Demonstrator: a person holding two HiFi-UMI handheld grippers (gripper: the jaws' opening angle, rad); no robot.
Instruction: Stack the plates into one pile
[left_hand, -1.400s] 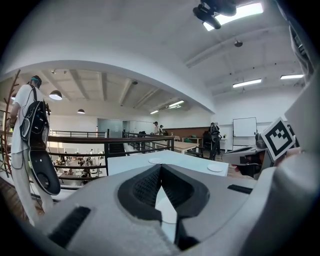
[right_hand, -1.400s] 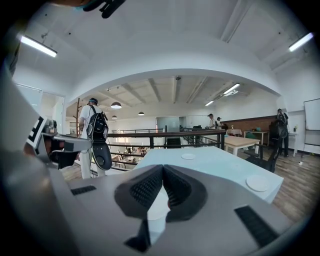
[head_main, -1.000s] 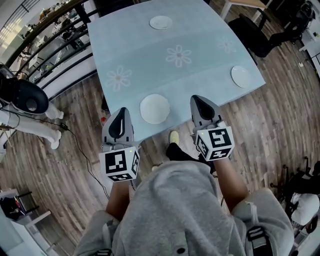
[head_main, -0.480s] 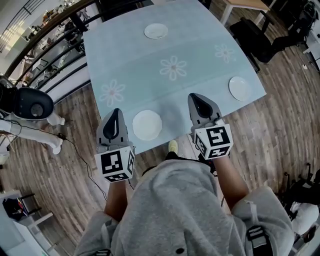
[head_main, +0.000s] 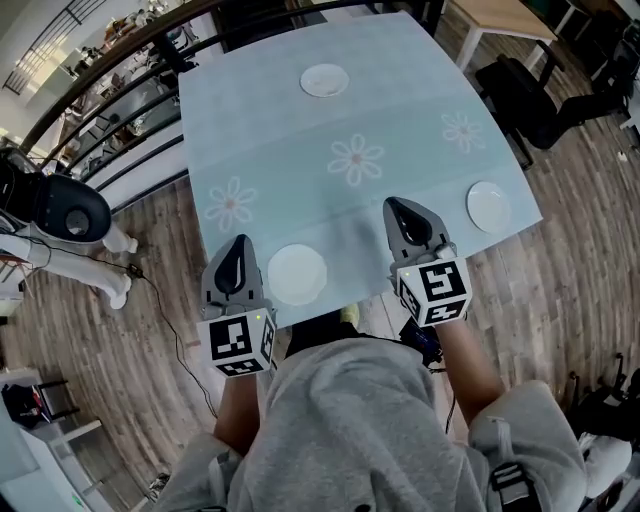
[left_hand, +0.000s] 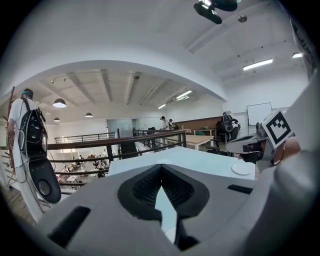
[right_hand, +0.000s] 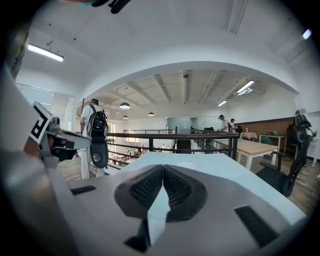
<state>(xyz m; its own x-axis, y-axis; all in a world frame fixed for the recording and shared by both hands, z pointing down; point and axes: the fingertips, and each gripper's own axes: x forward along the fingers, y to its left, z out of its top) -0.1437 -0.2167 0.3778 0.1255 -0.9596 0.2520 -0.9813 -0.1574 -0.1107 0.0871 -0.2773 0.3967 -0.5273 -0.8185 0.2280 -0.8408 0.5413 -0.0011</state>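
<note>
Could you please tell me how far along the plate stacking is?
Nothing is stacked: the near plate, far plate and right plate lie apart on the table. Nothing is in hand; the left hand-held gripper and right hand-held gripper are shut and empty. All stacking is left.

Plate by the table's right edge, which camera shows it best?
The head view: the plate shows whole from above. The left gripper view catches it as a thin, distant sliver beside the right gripper; the right gripper view doesn't show it.
</note>
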